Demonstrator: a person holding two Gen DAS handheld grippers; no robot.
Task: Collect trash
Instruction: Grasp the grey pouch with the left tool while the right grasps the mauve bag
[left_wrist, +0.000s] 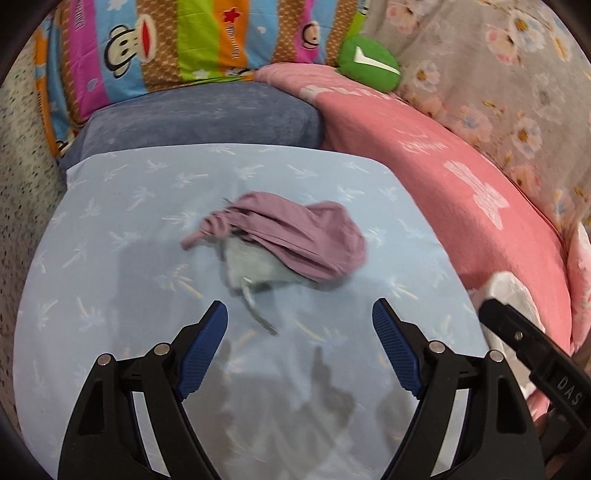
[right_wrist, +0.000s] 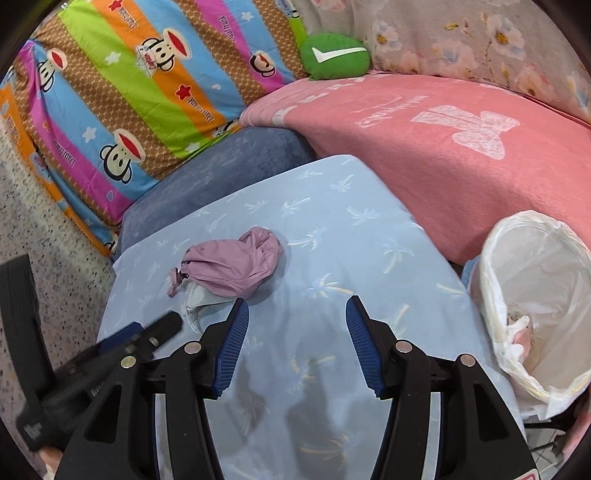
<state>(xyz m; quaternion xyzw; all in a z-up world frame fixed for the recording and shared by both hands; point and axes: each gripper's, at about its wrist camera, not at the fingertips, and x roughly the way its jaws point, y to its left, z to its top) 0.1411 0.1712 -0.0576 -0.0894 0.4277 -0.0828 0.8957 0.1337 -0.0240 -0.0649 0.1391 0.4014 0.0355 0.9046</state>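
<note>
I see the crumpled mauve cloth bundle (left_wrist: 291, 240) lying mid-cushion on the pale blue cover (left_wrist: 110, 258), soft and light. Left gripper (left_wrist: 300, 314) and right gripper (right_wrist: 297, 310) fingers spread, empty. I would pinch its knotted end. Lined bin (right_wrist: 535, 295) stands beside.

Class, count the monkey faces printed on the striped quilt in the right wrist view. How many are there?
5 at least: far left, top middle, beside the green cushion, lower middle, and a partial one by the blue cushion. More may be hidden.

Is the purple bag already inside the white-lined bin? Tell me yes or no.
No: in the right wrist view the purple bag lies on the light blue cloth, apart from the white-lined bin.
</note>
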